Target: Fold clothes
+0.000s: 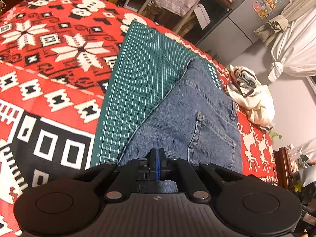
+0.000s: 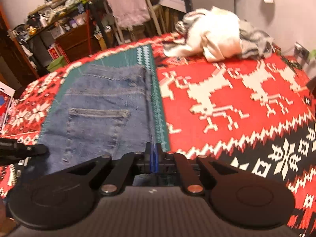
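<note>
A pair of blue jeans [image 1: 185, 118] lies back-pocket-up on a green cutting mat [image 1: 138, 75] on a red patterned blanket. My left gripper [image 1: 157, 158] is shut at the jeans' near edge, and denim runs up to and under its blue pads. In the right wrist view the jeans [image 2: 102, 106] cover the mat [image 2: 158, 98] up to its right border. My right gripper [image 2: 154, 154] is shut at the near right corner of the denim, with a thin fold pinched between its pads. A black part of the left gripper [image 2: 23, 150] shows at the left edge.
The red, white and black blanket [image 2: 227, 118] spreads wide around the mat. A heap of white and grey clothes [image 2: 217, 33] lies at the far right of the blanket. Cluttered shelves, a chair draped with a pink towel [image 2: 128, 4] and a grey cabinet stand beyond.
</note>
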Available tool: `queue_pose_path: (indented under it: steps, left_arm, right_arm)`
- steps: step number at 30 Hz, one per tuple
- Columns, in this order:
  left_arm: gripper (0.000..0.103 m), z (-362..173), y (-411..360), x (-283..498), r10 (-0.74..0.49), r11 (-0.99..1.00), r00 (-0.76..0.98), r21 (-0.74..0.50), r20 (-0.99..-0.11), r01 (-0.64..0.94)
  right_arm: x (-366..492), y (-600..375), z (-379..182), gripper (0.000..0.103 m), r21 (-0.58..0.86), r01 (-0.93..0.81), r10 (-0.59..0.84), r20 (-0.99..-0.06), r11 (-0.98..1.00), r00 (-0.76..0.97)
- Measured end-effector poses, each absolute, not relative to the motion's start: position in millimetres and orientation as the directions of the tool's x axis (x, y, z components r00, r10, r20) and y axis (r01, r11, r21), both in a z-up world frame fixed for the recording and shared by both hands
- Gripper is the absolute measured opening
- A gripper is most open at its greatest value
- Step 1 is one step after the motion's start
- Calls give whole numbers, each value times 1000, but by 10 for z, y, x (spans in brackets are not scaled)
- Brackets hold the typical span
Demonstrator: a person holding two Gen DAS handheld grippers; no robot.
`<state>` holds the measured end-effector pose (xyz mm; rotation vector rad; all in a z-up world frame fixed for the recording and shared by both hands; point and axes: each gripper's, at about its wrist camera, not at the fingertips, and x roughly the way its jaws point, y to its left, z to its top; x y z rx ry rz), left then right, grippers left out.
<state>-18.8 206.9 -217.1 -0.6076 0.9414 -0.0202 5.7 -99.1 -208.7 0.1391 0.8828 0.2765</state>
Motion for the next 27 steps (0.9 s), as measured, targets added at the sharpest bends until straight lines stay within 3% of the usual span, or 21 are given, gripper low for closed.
queue_pose_path:
  steps: [9, 27]
  left_arm:
    - [3, -2257, 2184, -188, -286, 805, 596, -525, -750, -275]
    - [3, -2207, 2205, -704, -239, 870, 541, -425, -807, -250]
  right_arm:
    - [14, -607, -2227, 2, 200, -263, 316, -777, 944, 544]
    - [-340, -939, -2245, 0, 169, -282, 304, -773, 945, 557]
